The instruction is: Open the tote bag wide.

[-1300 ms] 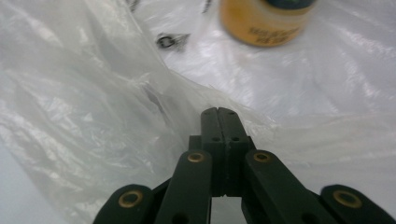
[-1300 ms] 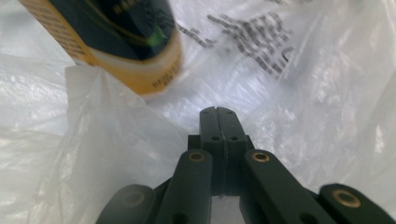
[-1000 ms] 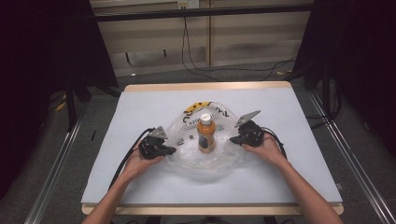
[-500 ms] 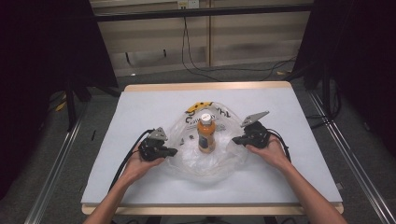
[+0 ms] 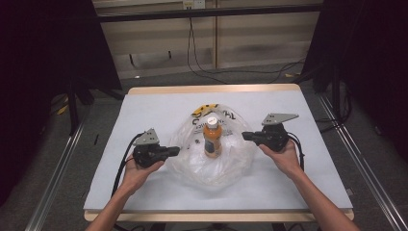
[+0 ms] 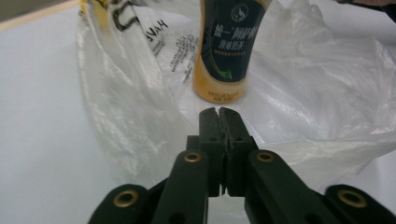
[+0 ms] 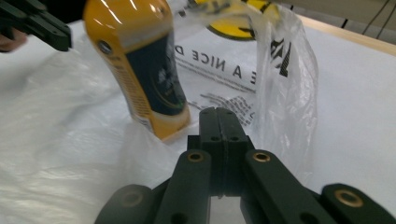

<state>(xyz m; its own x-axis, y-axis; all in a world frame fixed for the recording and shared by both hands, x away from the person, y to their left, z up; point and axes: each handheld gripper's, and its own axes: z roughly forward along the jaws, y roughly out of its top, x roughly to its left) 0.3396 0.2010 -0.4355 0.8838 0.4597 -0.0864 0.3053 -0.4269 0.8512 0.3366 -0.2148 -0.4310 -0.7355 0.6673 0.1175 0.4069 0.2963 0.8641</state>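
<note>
High view: The clear plastic bag lies spread near the middle of the surface, with the orange drink bottle standing upright on or in it. The left hand-held gripper sits at the bag's left margin, the right hand-held gripper at its right margin. Whether either pinches film cannot be told here. Cables lie on the floor beyond the far edge, clear of the work.

Left gripper view: The left hand-held gripper is all but clenched, its jaws having just parted a crack; no film is seen between the tips. The bottle stands just ahead, and the bag rises in folds on both sides.

Right gripper view: The right hand-held gripper is clenched with nothing visibly between the tips. The bottle appears tilted here.

Handling judgement: The film is light, limp and slippery; take it at a rim fold. The bottle is stiff, heavier and liable to topple if the bag is pulled.
</note>
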